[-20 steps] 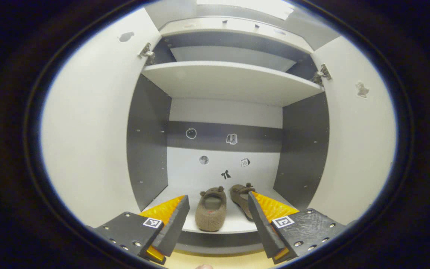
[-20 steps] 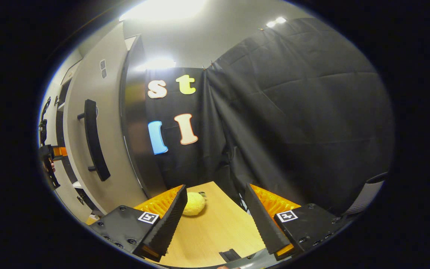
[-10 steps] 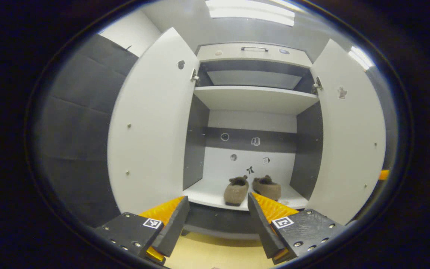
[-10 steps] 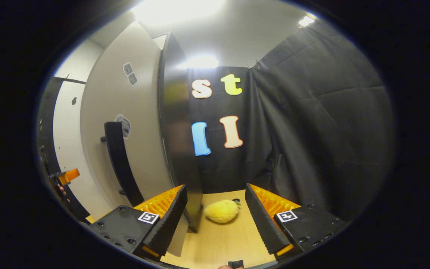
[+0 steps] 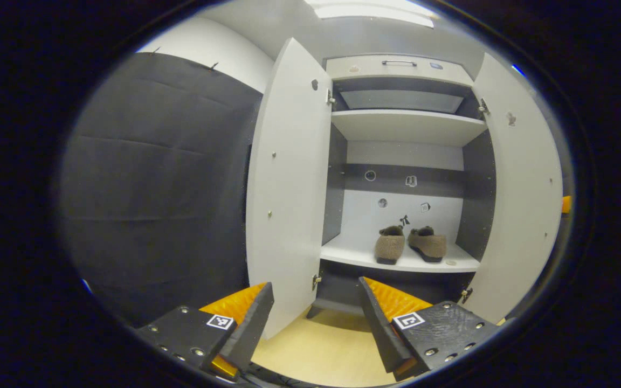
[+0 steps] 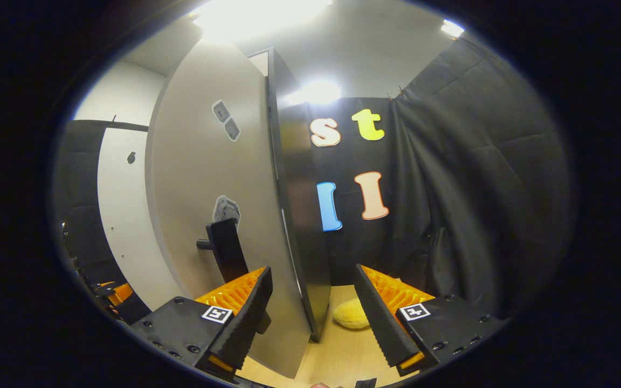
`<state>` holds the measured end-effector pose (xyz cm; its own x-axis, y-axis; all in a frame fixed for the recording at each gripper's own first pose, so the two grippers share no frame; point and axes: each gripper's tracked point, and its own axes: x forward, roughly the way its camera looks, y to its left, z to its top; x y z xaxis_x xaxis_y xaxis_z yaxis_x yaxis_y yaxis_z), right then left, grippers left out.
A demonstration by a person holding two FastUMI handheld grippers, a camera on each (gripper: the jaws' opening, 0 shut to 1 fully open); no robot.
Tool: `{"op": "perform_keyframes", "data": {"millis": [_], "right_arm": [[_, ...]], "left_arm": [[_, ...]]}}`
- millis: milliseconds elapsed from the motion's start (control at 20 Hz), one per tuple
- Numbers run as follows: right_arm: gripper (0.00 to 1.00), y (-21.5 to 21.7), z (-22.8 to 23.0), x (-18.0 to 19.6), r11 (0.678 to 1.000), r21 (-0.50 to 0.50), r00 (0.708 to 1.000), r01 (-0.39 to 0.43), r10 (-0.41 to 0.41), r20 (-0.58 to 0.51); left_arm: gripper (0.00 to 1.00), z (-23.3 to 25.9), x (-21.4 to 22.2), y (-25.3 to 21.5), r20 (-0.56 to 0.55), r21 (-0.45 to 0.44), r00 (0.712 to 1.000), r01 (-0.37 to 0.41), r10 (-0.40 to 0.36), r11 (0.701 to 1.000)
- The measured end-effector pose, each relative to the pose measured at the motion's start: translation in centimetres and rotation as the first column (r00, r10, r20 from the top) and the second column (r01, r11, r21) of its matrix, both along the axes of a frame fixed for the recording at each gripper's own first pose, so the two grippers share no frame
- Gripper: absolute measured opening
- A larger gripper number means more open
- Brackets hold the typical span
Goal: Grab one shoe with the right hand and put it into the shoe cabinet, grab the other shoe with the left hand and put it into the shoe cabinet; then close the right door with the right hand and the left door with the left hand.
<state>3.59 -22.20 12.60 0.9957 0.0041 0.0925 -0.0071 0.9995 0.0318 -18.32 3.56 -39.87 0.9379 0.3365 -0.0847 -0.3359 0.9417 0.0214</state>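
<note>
Left gripper (image 5: 315, 318), bottom centre: fingers spread, empty, above the wood floor (image 5: 321, 350). Beyond, left door (image 5: 286, 188) and right door (image 5: 521, 183) stand open. Both shoes (image 5: 410, 243) sit side by side on the cabinet's lower shelf (image 5: 353, 253), centre right.

Right gripper (image 6: 313, 318): fingers spread, empty, the right door's edge (image 6: 289, 215) between them.

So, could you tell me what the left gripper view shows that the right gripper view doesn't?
Left gripper view: it looks into the open cabinet, where a pair of brown shoes sits side by side on the lower shelf.

Right gripper view: it faces the outer side of the right door, with its black handle, and a yellow plush toy lies on the floor past the door's edge.

Shared: both doors standing open (the left gripper view gives the right door's inner face), the left door, and the wooden floor.
</note>
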Motion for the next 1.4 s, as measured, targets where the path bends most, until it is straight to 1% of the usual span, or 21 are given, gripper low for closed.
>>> {"op": "perform_keyframes", "data": {"millis": [50,100,300,350,400,450,500,550,600,700,750,850,900,950,1000,1100,1200,1250,1300,1350,1400], "right_arm": [[0.97,0.2,0.0,-0.1,1.000,-0.012,1.000,0.009,-0.009,0.001],[0.96,0.5,0.2,-0.2,0.999,-0.027,1.000,0.017,-0.017,0.002],[0.96,1.3,0.3,-0.3,0.995,-0.056,0.997,0.079,-0.080,-0.003],[0.96,1.6,0.2,-0.2,0.995,-0.051,0.996,0.087,-0.088,-0.007],[0.96,2.1,0.2,0.1,0.995,-0.044,0.996,0.091,-0.091,-0.007],[1.00,3.0,0.2,0.2,0.995,-0.042,0.996,0.089,-0.089,-0.003],[0.96,4.3,0.2,0.1,0.995,-0.041,0.996,0.086,-0.086,-0.002],[0.96,5.6,-0.1,-0.2,0.995,-0.041,0.996,0.088,-0.088,0.000],[0.96,6.7,-0.1,-0.1,0.995,-0.041,0.996,0.091,-0.092,0.000],[0.96,8.6,-0.4,0.4,0.996,-0.033,0.996,0.087,-0.087,-0.002],[0.97,9.5,-0.5,0.9,0.997,-0.024,0.997,0.078,-0.078,-0.002],[0.97,11.2,-0.6,1.4,0.997,-0.032,0.997,0.074,-0.074,0.004],[0.97,12.0,-0.5,1.7,0.996,-0.048,0.997,0.073,-0.072,0.009],[0.97,12.9,-0.4,2.0,0.996,-0.062,0.998,0.070,-0.069,0.014],[0.96,13.5,-0.4,2.3,0.996,-0.069,0.998,0.061,-0.060,0.022],[0.97,16.9,-0.6,3.1,0.998,-0.059,1.000,0.002,0.000,0.025],[0.97,18.9,-0.7,3.9,0.999,-0.049,0.999,-0.019,0.020,0.025],[0.97,19.5,-0.8,4.1,0.999,-0.042,0.999,-0.018,0.019,0.027],[0.97,20.1,-0.8,4.1,0.999,-0.034,0.999,-0.022,0.023,0.032],[0.97,20.6,-1.0,4.0,0.999,-0.030,0.999,-0.025,0.026,0.034],[0.97,20.8,-1.3,4.0,0.999,-0.033,0.999,-0.022,0.023,0.031]], "left_arm": [[0.95,0.2,0.2,0.3,0.002,-0.003,1.000,0.011,-0.011,1.000],[0.90,0.3,0.5,0.5,0.004,-0.007,1.000,0.026,-0.026,1.000],[0.90,0.7,1.9,1.5,0.006,-0.017,0.996,0.086,-0.086,0.996],[0.95,0.6,2.1,1.8,0.004,-0.021,0.995,0.098,-0.098,0.995],[0.95,0.4,2.3,1.9,0.001,-0.029,0.994,0.114,-0.114,0.993],[0.90,0.3,2.4,2.1,-0.005,-0.036,0.992,0.128,-0.129,0.991],[0.90,0.2,2.3,2.4,-0.009,-0.037,0.990,0.140,-0.141,0.989],[0.90,0.2,2.2,2.7,-0.010,-0.034,0.989,0.148,-0.148,0.988],[0.95,0.2,2.1,3.1,-0.014,-0.027,0.988,0.150,-0.151,0.988],[0.95,-0.1,1.6,4.2,-0.032,-0.013,0.989,0.146,-0.147,0.989],[0.90,-0.3,1.3,4.7,-0.036,-0.017,0.988,0.148,-0.149,0.989],[0.90,-0.8,0.6,5.1,-0.038,-0.057,0.986,0.163,-0.165,0.985],[0.86,-1.1,0.1,5.7,-0.042,-0.065,0.986,0.160,-0.163,0.985],[0.95,-1.4,-0.3,6.5,-0.047,-0.065,0.987,0.151,-0.154,0.986],[0.95,-1.5,-0.9,7.2,-0.048,-0.063,0.989,0.140,-0.143,0.988],[0.95,-1.5,-1.7,8.9,-0.043,-0.066,0.991,0.123,-0.126,0.990],[0.95,-1.4,-2.5,11.7,-0.051,-0.023,0.995,0.089,-0.090,0.996],[0.91,-1.1,-2.9,13.5,-0.051,0.005,0.997,0.062,-0.062,0.998],[0.91,-0.6,-3.3,15.2,-0.047,0.027,0.998,0.039,-0.038,0.999],[0.95,-0.2,-3.5,16.8,-0.038,0.039,0.999,0.019,-0.017,0.999],[0.95,0.3,-3.8,18.0,-0.029,0.047,1.000,0.000,0.001,0.999]]}}
